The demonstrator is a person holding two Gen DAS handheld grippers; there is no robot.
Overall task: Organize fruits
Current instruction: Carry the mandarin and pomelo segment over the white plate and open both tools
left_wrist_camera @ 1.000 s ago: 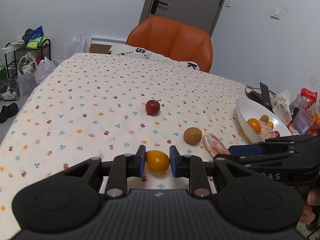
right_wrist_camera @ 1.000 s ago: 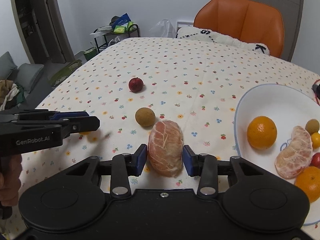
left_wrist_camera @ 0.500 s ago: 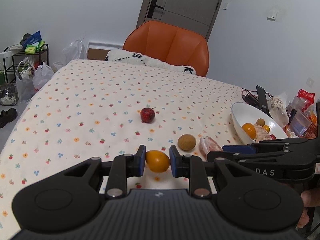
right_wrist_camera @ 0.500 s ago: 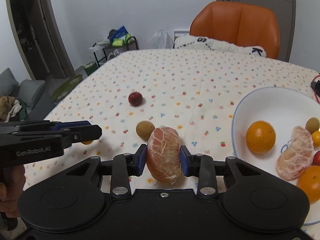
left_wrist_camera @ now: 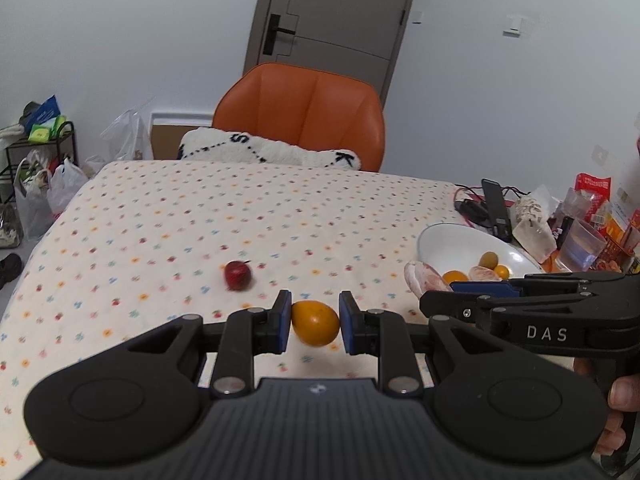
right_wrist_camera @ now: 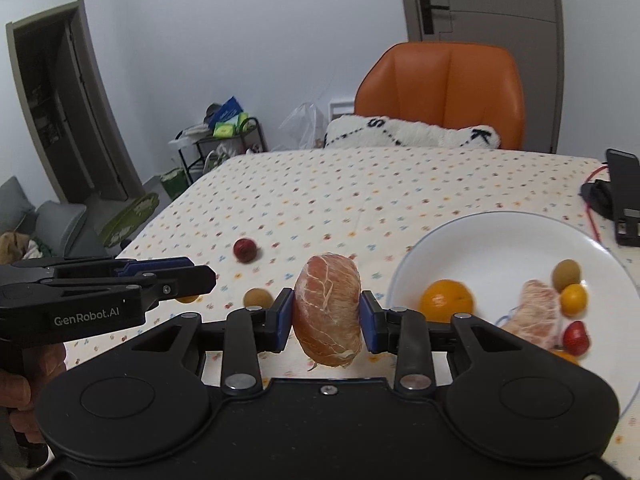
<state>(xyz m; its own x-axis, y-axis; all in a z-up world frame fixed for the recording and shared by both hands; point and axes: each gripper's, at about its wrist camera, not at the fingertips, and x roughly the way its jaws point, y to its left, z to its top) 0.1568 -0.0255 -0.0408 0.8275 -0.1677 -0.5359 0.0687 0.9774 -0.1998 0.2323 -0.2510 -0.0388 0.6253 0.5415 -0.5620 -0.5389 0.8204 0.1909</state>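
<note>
My left gripper (left_wrist_camera: 314, 322) is shut on a small orange fruit (left_wrist_camera: 315, 322), held above the flowered tablecloth. A peeled pink grapefruit piece (right_wrist_camera: 328, 310) is clamped in my right gripper (right_wrist_camera: 327, 316), lifted just left of the white plate (right_wrist_camera: 496, 236). The plate (left_wrist_camera: 448, 240) holds an orange (right_wrist_camera: 446, 300), another peeled piece (right_wrist_camera: 534, 314), a green-brown fruit (right_wrist_camera: 566, 273), a small yellow fruit (right_wrist_camera: 573, 299) and a strawberry (right_wrist_camera: 576, 336). A red fruit (left_wrist_camera: 237, 275) and a brown round fruit (right_wrist_camera: 257, 297) lie on the cloth.
An orange chair (left_wrist_camera: 304, 116) with a white cushion (left_wrist_camera: 268, 150) stands at the table's far edge. A phone stand (right_wrist_camera: 622, 196), cables, cups and snack packets (left_wrist_camera: 588, 220) crowd the right side. A shelf with bags (left_wrist_camera: 36, 152) stands on the floor at left.
Both grippers have risen from the cloth with their fruits. The right one has carried the grapefruit piece closer to the plate.
</note>
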